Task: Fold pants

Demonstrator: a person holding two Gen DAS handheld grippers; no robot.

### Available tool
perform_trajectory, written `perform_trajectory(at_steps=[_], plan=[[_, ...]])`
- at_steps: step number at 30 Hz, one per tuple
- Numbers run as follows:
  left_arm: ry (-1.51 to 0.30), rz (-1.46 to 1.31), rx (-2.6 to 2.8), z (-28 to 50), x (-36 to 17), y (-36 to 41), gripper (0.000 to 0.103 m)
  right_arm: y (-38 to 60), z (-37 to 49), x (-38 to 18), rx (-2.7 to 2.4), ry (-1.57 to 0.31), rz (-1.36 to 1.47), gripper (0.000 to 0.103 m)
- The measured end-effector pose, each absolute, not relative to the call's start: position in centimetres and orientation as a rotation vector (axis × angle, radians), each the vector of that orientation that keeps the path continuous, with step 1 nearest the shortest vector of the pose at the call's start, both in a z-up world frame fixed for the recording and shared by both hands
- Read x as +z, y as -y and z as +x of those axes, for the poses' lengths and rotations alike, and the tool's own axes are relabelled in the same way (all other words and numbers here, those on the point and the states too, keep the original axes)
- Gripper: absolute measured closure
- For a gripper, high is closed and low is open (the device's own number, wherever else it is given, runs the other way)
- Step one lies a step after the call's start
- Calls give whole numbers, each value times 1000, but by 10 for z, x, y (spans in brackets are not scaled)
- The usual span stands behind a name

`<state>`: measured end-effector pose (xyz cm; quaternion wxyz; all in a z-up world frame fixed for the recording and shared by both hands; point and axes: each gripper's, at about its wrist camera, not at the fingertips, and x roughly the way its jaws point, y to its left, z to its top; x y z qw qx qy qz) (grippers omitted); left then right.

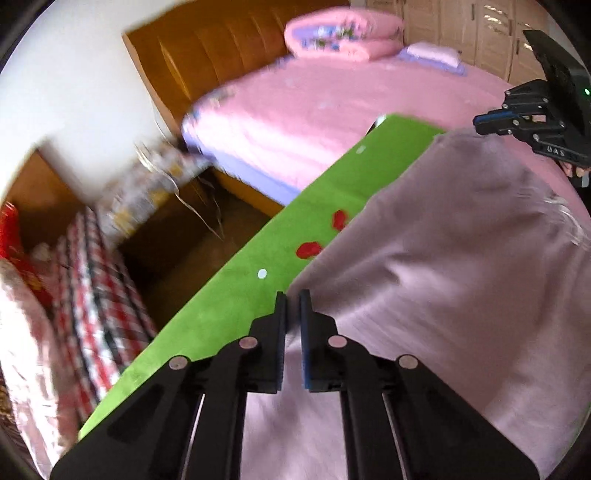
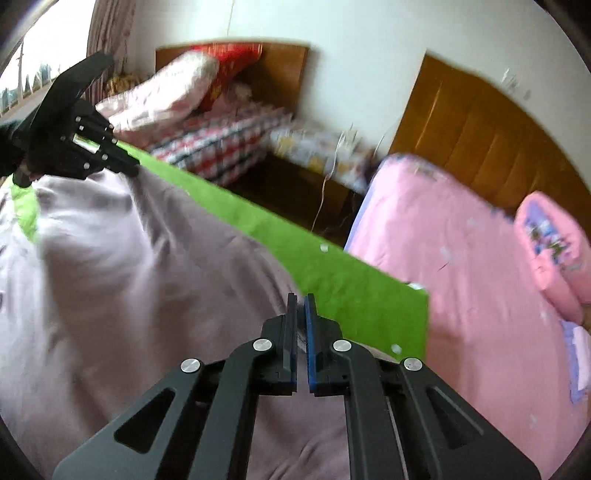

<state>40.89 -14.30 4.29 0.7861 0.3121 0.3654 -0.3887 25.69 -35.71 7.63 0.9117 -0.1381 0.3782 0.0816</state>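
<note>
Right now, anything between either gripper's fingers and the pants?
Nothing visible. The left gripper and right gripper are each shut on an edge of the pants, lifting it off the green mat.

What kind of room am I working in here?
Most likely a home bedroom: a bed with a pink sheet, a folded pink quilt by its wooden headboard, and a second bed with a checked cover.
</note>
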Motion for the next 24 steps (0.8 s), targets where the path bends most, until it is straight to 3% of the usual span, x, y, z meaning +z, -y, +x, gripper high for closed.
perform_trajectory(at_steps=[4, 8, 12, 15, 16, 18, 19, 20, 24], plan=[[-593, 741, -814, 297, 85, 103, 96, 334, 166, 112, 202, -663, -302, 96], [-498, 778, -812, 191, 85, 70, 96, 312, 78, 105, 226, -630, -285, 96], [-548, 793, -828, 105, 22, 52, 95, 298, 14, 57, 176, -701, -216, 95], [-654, 668, -858, 81, -20, 41, 88, 308, -7, 14, 137, -804, -59, 94], [-677, 605, -860, 80, -24, 36, 86, 315, -12, 5, 110, -822, 21, 89], [-681, 426, -835, 79, -20, 18, 62, 325, -24, 6, 121, -783, 142, 67], [-686, 275, -820, 80, -13, 2, 32, 329, -29, 7, 129, -758, 194, 33], [-683, 162, -805, 80, -7, -12, 17, 335, -36, 10, 142, -719, 274, 12], [-674, -209, -756, 76, 1, -63, 15, 349, -45, 17, 87, -634, 351, 17]])
